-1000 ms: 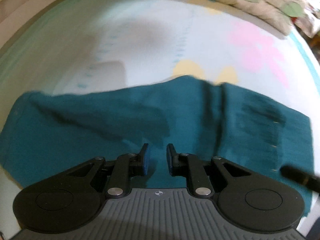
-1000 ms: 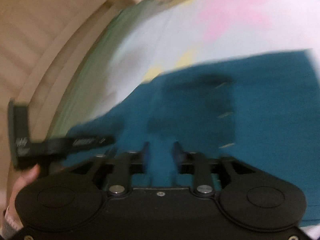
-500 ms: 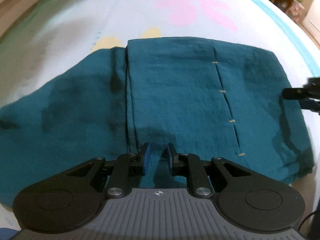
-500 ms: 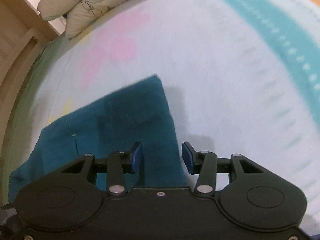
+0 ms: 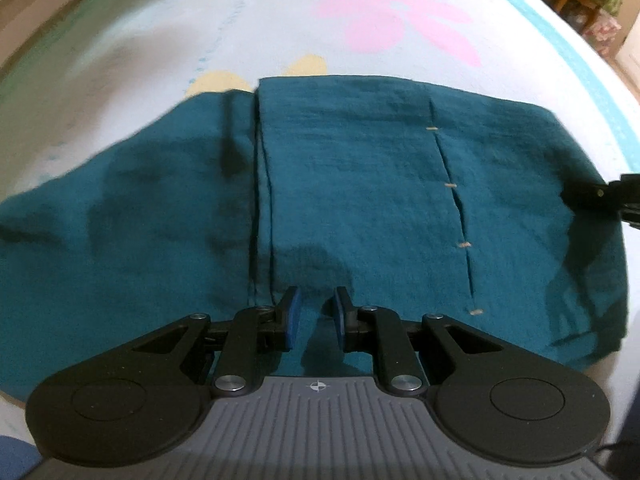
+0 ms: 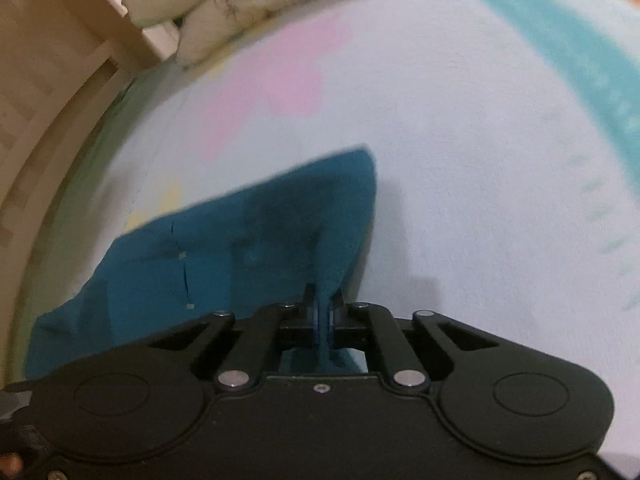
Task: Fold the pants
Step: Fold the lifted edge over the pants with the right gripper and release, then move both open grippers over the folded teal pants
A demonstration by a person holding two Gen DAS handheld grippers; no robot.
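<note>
- Teal pants [image 5: 360, 184] lie spread flat on a pale bed sheet [image 5: 200, 32] printed with a pink flower and yellow patches; one layer is folded over, its straight edge running away from the left camera.
- Left gripper [image 5: 316, 320]: jaws apart, blue pads showing, nothing between them. It sits low over the near edge of the pants, just right of the folded edge; contact with the cloth cannot be told.
- Right gripper [image 6: 323, 304]: jaws together, clamped on a pinch of the pants [image 6: 240, 240] at the cloth's right edge. Fabric rises in a ridge into the jaws.
- In the left view, the right gripper's tip [image 5: 592, 196] shows at the pants' far right edge.
- A row of small tan stitches runs along a seam in the folded layer.
- Quilted pillow [image 6: 256, 4] lies at the far end of the sheet; the right view is blurred, details uncertain.
</note>
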